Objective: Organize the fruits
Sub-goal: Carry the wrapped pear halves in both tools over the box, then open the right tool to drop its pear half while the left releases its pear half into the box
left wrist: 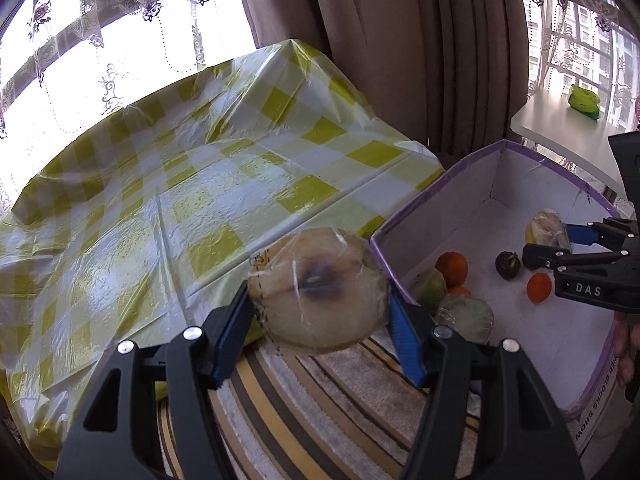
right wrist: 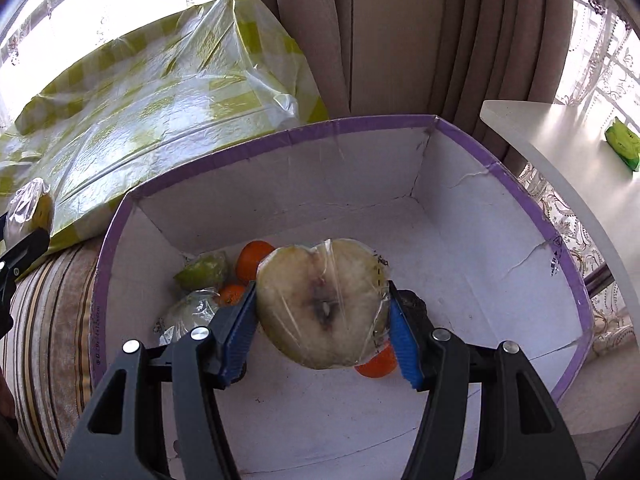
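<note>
I am carrying a halved apple in each claw, both wrapped in cling film with the browned cut face turned toward the camera. My left gripper [left wrist: 320,312] is pinching its apple half [left wrist: 318,290] by the rounded sides, over the striped rug [left wrist: 320,408] and just outside the near purple rim of the cardboard box [left wrist: 516,152]. My right gripper [right wrist: 322,328] is pinching the other apple half [right wrist: 320,304] the same way, already hanging inside the box above the white floor. I am judging these halves to be light but firm, with the film making the skin slippery under the blue pads [right wrist: 404,344], so I am keeping the hold across the widest part, where the flesh will bruise least and the wrap is least likely to slide. Squeezing harder would probably dent the soft cut flesh. Inside the box, an orange [right wrist: 254,260], a green wrapped fruit [right wrist: 202,274] and another wrapped piece [right wrist: 188,314] are crowding the left corner, and a dark fruit [right wrist: 414,304] and a second orange [right wrist: 378,364] are lying just under my right claw. The right and far stretches of the floor are looking bare, so there is room there. The box walls are standing tall, so my left claw needs to clear the rim before going in.
</note>
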`<state>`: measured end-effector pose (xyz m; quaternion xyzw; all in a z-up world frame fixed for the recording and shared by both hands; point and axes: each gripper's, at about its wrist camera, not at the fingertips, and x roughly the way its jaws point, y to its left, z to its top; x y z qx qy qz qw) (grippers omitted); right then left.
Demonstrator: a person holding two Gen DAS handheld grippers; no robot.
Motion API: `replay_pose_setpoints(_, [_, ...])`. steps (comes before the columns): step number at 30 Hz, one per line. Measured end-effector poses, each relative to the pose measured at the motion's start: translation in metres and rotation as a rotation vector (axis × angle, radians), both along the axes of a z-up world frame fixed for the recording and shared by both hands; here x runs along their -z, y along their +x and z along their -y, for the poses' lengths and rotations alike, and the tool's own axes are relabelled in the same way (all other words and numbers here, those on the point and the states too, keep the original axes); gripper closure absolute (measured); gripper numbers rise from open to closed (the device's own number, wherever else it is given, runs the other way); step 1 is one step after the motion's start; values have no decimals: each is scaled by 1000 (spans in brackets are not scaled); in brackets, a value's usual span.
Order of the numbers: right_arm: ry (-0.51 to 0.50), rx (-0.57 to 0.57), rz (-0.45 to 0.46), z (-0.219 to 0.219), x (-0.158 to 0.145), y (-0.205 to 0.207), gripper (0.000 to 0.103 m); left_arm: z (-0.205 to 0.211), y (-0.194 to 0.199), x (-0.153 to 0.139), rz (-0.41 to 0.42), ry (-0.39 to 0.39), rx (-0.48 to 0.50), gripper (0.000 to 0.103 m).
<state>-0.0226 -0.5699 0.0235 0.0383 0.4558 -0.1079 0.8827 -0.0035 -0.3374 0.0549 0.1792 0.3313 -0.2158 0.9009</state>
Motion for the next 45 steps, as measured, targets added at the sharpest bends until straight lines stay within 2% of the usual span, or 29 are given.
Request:
replay_pose_setpoints(5, [-45, -17, -32, 8, 2, 3, 44, 30, -13, 2, -9, -5, 106, 39])
replay_pose_setpoints(10, [-46, -37, -47, 15, 3, 7, 44, 57, -26, 11, -36, 13, 211, 39])
replay_pose_setpoints(14, [-59, -41, -63, 25, 3, 12, 44, 78, -38, 21, -95, -4, 325, 39])
replay_pose_setpoints(19, [-73, -67, -132, 31, 15, 21, 44, 103, -40, 38, -179, 19, 418, 39])
replay_pose_setpoints(24, [-95, -84, -189, 32, 26, 31, 44, 124, -40, 54, -232, 68, 478, 39])
replay_pose_setpoints(28, [-122, -88, -239, 33, 35, 37, 44, 134, -37, 65, -252, 112, 487, 39])
replay_pose_setpoints(36, [-171, -97, -311, 32, 47, 46, 44, 148, -46, 80, -225, 211, 571, 39])
replay_pose_setpoints(45, [-179, -106, -358, 35, 57, 48, 44, 157, -34, 97, -340, 260, 607, 39])
